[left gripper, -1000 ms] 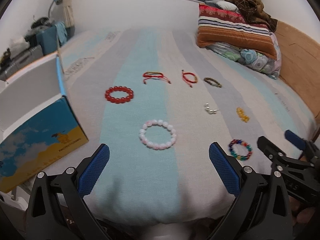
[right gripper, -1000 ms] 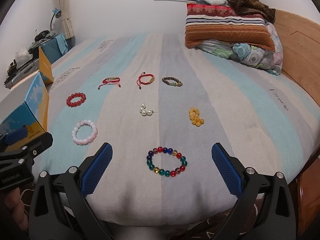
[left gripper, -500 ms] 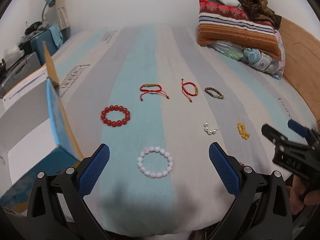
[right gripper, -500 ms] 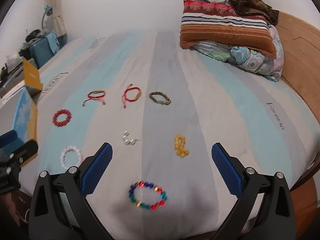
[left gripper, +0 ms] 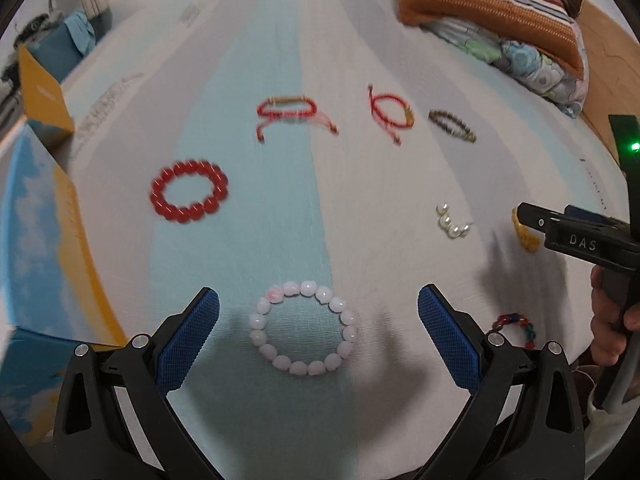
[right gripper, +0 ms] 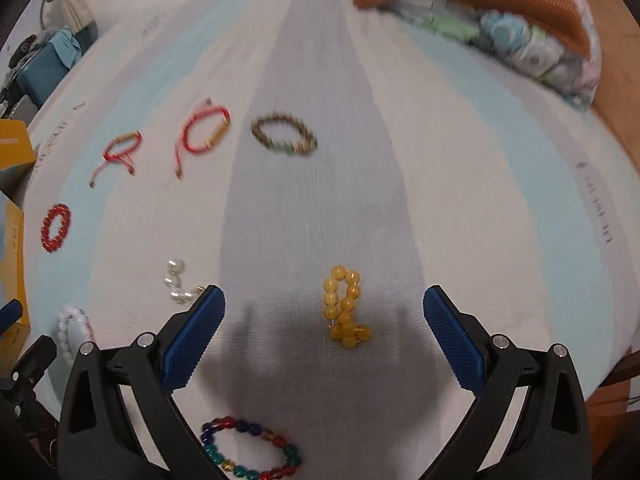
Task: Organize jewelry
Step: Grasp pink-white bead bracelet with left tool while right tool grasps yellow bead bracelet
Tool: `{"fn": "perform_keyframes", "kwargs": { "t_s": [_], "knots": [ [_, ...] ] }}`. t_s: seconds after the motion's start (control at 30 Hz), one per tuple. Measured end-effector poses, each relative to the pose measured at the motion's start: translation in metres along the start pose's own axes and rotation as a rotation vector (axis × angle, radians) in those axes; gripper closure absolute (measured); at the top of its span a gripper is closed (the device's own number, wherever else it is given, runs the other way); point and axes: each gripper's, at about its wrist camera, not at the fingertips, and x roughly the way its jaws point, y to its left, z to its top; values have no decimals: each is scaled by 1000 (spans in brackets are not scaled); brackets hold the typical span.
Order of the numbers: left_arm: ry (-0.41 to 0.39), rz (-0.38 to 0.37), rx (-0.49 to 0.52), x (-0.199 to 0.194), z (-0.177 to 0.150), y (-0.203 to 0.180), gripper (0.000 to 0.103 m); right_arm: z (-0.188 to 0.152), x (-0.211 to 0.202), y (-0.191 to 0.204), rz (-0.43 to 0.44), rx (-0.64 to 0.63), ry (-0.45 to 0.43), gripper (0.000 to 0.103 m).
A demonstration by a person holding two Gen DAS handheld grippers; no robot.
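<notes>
Both tools have dropped closer to the bed over the last second, and the bracelets now loom larger in each view. Between the spread fingers of the left hand-held gripper (left gripper: 319,322) lies a pale pink bead bracelet (left gripper: 303,328), flat on the striped bedspread (left gripper: 280,60) and touched by neither pad. The right hand-held gripper (right gripper: 324,322), jaws likewise wide apart and holding nothing, frames a twisted yellow bead bracelet (right gripper: 345,306) just ahead of its tips. Below it, close to the camera, sits a multicoloured bead bracelet (right gripper: 252,456); a short string of pearls (right gripper: 178,286) rests just beside the right tool's left finger. Farther out from both tools lie a red bead bracelet (left gripper: 189,191), two red cord bracelets (left gripper: 290,114) (left gripper: 390,114) and a brown bead bracelet (left gripper: 452,126), well apart in a loose row. Off to the left tool's left stands a blue-and-yellow box (left gripper: 44,240), open at the top. Striped and floral pillows (left gripper: 500,20) are piled at the far right of the bed. Motion blur softens much of the scene.
</notes>
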Motion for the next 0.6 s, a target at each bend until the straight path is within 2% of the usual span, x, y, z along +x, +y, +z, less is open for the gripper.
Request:
{"fn": "perform_keyframes", "kwargs": {
  "t_s": [0.27, 0.5, 0.6],
  "knots": [
    [67, 14, -5, 33, -4, 4, 6, -4, 39, -7, 0, 7, 90, 7],
    [109, 66, -8, 53, -7, 13, 7, -5, 56, -9, 16, 12, 124, 7],
    [110, 63, 0, 56, -7, 15, 6, -4, 64, -13, 41, 19, 144, 6]
  ]
}}
